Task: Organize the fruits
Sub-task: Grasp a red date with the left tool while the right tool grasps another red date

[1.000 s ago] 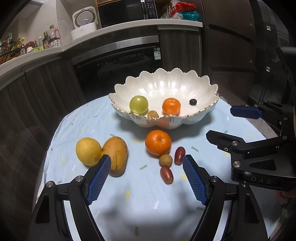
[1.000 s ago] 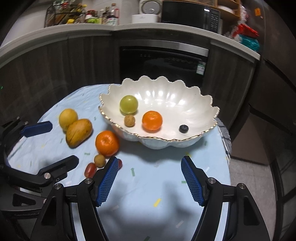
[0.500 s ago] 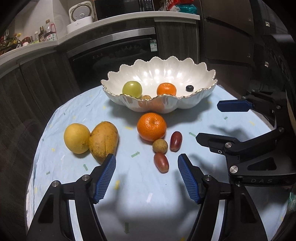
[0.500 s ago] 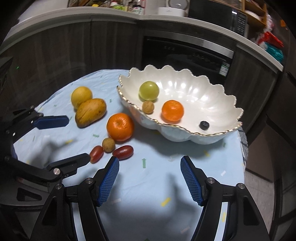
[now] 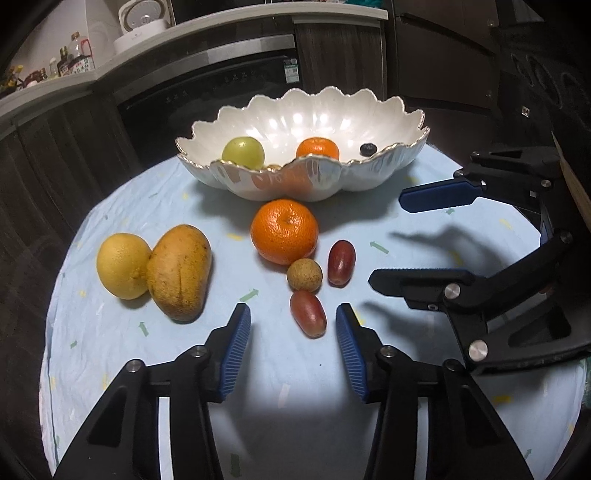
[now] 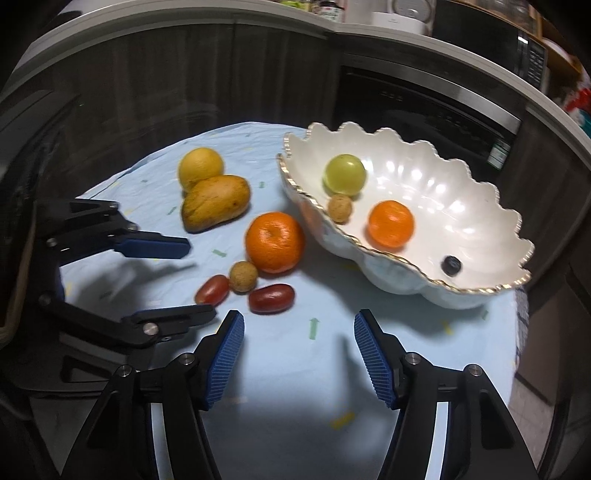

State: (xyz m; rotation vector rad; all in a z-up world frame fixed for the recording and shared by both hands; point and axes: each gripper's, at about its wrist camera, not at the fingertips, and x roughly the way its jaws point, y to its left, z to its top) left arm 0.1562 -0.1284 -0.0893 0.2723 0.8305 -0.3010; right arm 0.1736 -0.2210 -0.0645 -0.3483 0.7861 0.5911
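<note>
A white scalloped bowl (image 5: 391, 166) (image 6: 480, 206) holds a green fruit (image 5: 243, 152), a small orange (image 5: 317, 147), a brown nut and a dark berry (image 5: 368, 148). On the blue cloth lie a yellow citrus (image 5: 122, 265), a mango (image 5: 180, 271), a big orange (image 5: 284, 232), a round tan fruit (image 5: 304, 274) and two red oblong fruits (image 5: 308, 313) (image 5: 341, 262). My left gripper (image 5: 293, 325) is open, just short of the nearer red fruit. My right gripper (image 6: 299, 332) is open and empty, near the other red fruit (image 6: 271, 298).
The round table (image 5: 110, 354) is small, with its edge close on all sides. Dark cabinets and an oven (image 5: 221, 85) stand behind it. A counter with a rice cooker (image 5: 138, 26) and bottles runs along the back.
Both grippers have moved forward and down toward the loose small fruits. The right gripper has swung left. Both stay open; no fruit has moved.
</note>
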